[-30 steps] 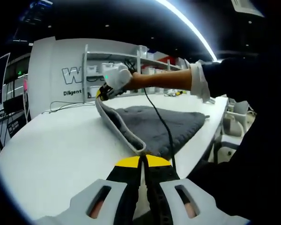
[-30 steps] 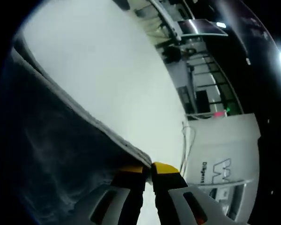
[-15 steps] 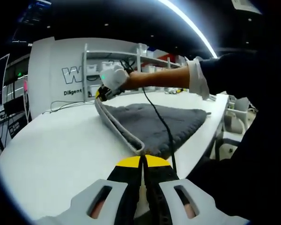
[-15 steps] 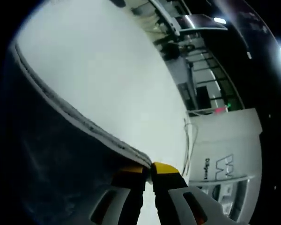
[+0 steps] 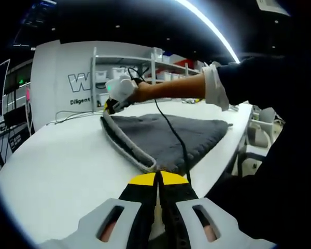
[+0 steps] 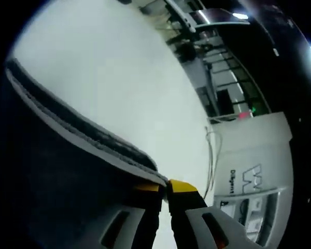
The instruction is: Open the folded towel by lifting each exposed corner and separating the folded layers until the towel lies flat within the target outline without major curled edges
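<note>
The white table carries the grey towel, whose pale-bordered edge is held raised off it between two corners. The left gripper pinches the near corner of the towel; the right gripper pinches the far corner. This looks like the unfolding step: next, carry that edge outward and lay it flat. No containers are visible.

Left claw and right claw each clamped, right forearm outstretched.
</note>
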The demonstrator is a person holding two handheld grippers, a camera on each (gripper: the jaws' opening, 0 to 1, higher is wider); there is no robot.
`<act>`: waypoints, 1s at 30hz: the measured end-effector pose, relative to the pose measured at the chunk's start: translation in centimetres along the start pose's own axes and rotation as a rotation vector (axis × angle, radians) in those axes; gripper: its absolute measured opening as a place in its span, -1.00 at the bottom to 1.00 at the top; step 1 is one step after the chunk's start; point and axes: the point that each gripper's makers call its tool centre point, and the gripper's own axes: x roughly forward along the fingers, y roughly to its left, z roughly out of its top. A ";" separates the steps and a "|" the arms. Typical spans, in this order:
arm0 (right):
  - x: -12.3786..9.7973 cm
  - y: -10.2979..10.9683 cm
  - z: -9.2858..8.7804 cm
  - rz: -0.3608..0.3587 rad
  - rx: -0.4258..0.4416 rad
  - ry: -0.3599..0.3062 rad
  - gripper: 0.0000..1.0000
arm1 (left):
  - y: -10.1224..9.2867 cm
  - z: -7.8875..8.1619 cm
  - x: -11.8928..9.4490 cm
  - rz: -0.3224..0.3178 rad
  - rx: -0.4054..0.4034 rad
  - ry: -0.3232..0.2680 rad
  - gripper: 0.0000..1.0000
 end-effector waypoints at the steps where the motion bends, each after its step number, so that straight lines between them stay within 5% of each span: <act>1: 0.1 0.2 0.0 0.003 -0.003 0.003 -1.00 | 0.0 0.0 0.0 -0.001 -0.002 -0.001 -0.98; 30: 1.9 3.2 0.1 0.059 0.048 0.033 -0.84 | 1.0 0.1 -0.8 -0.003 0.012 -0.016 -0.98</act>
